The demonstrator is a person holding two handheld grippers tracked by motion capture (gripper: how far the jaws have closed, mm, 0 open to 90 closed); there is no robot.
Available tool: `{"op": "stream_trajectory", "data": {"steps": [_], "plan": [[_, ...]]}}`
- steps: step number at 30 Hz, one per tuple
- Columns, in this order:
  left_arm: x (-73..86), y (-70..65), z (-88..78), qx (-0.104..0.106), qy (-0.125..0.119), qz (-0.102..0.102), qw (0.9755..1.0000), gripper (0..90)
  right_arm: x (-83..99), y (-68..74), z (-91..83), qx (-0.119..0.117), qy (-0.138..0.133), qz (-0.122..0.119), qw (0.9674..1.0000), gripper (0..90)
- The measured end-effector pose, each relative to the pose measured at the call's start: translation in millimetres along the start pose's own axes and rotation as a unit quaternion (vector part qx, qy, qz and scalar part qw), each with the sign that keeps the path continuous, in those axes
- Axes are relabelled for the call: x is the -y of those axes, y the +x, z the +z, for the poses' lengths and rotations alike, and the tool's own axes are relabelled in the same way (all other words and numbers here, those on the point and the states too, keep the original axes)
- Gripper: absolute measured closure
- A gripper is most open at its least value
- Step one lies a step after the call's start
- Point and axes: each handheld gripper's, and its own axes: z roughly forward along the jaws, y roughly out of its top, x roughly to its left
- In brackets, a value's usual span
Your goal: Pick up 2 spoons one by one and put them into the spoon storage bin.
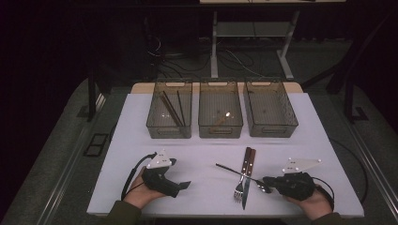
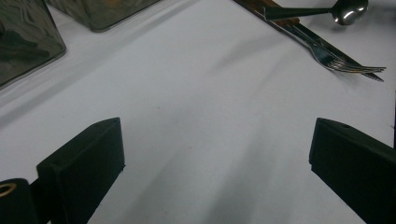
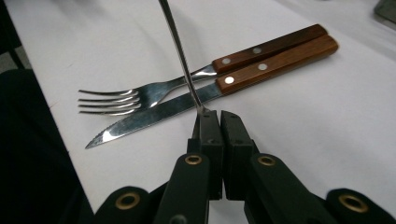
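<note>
My right gripper [image 3: 215, 114] has its jaws pressed together on a spoon [image 3: 180, 53], pinching it at the bowl end so the thin handle slants up and away from them. In the high view the spoon [image 1: 234, 171] runs from that gripper [image 1: 268, 182] leftward across the fork [image 1: 241, 180] and the knife [image 1: 247, 183]; whether it touches them or rides clear I can't quite tell, though its bowl looks lifted in the left gripper view. Fork [image 3: 140, 95] and knife [image 3: 154, 114] lie side by side on the white bench [image 3: 327, 116], wooden handles touching, just beyond the jaws. My left gripper [image 1: 184, 184] rests well apart at the near left, jaws spread wide with bare bench [image 2: 210, 140] between them. At the far edge stand three clear bins: the left bin [image 1: 169, 127] holds chopsticks [image 1: 172, 108], the middle bin [image 1: 220, 129] something small and shiny, and the right bin [image 1: 270, 126] sits beside it.
</note>
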Motion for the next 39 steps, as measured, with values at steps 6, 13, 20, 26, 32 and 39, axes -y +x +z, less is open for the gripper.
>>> {"op": "stream_trajectory", "data": {"steps": [6, 13, 20, 26, 32, 39], "plan": [[0.2, 1.2, -0.7, 0.000, -0.005, 0.001, 1.0000, 2.4, -4.3, -3.2, -2.0, 0.023, -0.008, 0.001, 0.9997, 88.4], [1.3, 3.1, -1.5, -0.004, -0.012, -0.002, 0.9999, 2.3, -10.9, -10.5, -4.5, 0.041, -0.017, 0.011, 0.9989, 88.4], [1.7, 3.5, -1.3, -0.007, -0.019, 0.000, 0.9998, 0.9, -17.0, -15.9, -8.9, 0.056, -0.027, 0.016, 0.9979, 88.4], [2.1, 3.5, -0.3, -0.006, -0.019, 0.002, 0.9998, 0.0, -20.2, -21.3, -12.6, 0.067, -0.035, 0.028, 0.9967, 88.3], [2.2, 4.1, -0.9, -0.010, -0.019, 0.003, 0.9998, 0.0, -30.6, -24.4, -9.1, 0.076, -0.041, 0.030, 0.9958, 88.3], [2.7, 7.8, 3.0, -0.006, -0.021, 0.011, 0.9997, 0.0, -43.0, -31.4, -9.2, 0.084, -0.055, 0.041, 0.9941, 88.3]]}}
